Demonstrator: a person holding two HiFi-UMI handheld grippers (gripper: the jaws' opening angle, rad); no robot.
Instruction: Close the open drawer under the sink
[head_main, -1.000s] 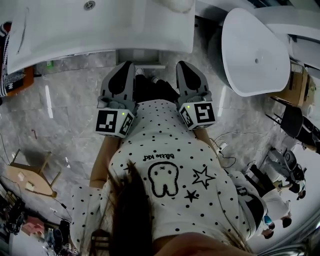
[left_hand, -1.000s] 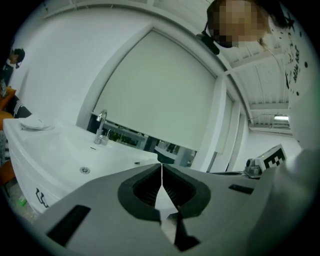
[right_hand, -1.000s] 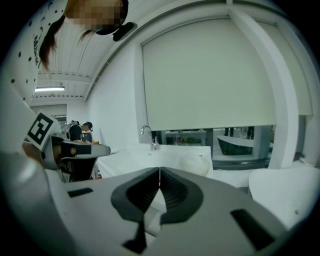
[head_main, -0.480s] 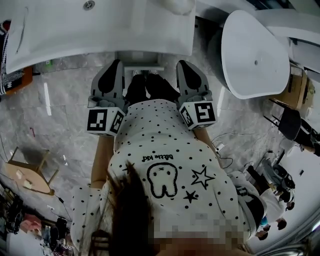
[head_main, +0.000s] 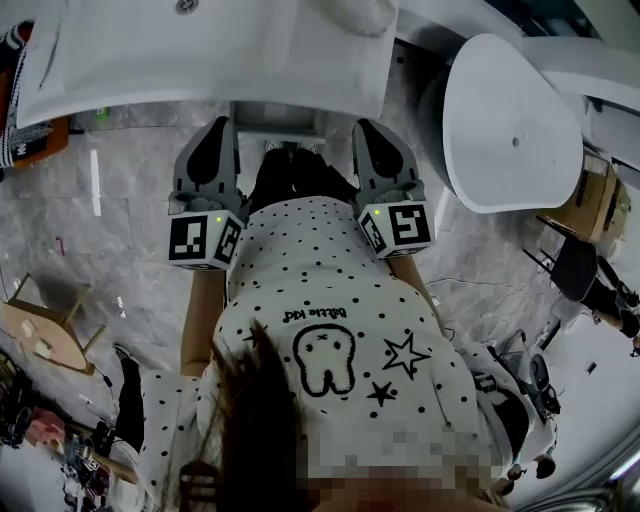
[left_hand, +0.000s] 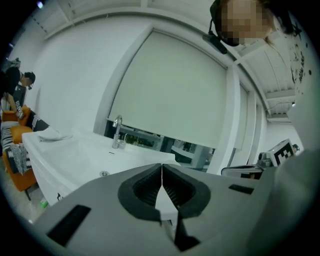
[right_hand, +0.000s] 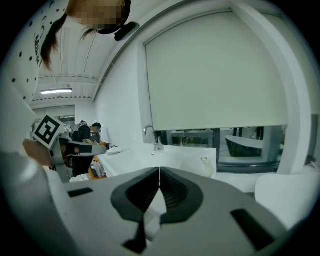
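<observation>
The white sink (head_main: 200, 50) fills the top of the head view, with its drain near the far edge. Below its front edge a pale strip of the drawer (head_main: 280, 118) shows between my two grippers. My left gripper (head_main: 217, 128) points at the sink's underside left of that strip; its jaws are shut and empty. My right gripper (head_main: 366, 130) points the same way on the strip's right, also shut and empty. Whether either touches the drawer is hidden. In the left gripper view the shut left gripper (left_hand: 161, 169) faces the sink (left_hand: 75, 150) and faucet (left_hand: 117, 132). The right gripper (right_hand: 159, 172) is shut there too.
A white freestanding tub (head_main: 510, 110) stands right of the sink. A wooden stool (head_main: 45, 335) sits on the marble floor at the left, a cardboard box (head_main: 590, 200) at the far right. People (left_hand: 17, 82) stand far off by an orange seat.
My left gripper has shifted to the left, so the two grippers stand further apart. The right gripper has hardly moved. Less of the drawer strip shows below the sink edge.
</observation>
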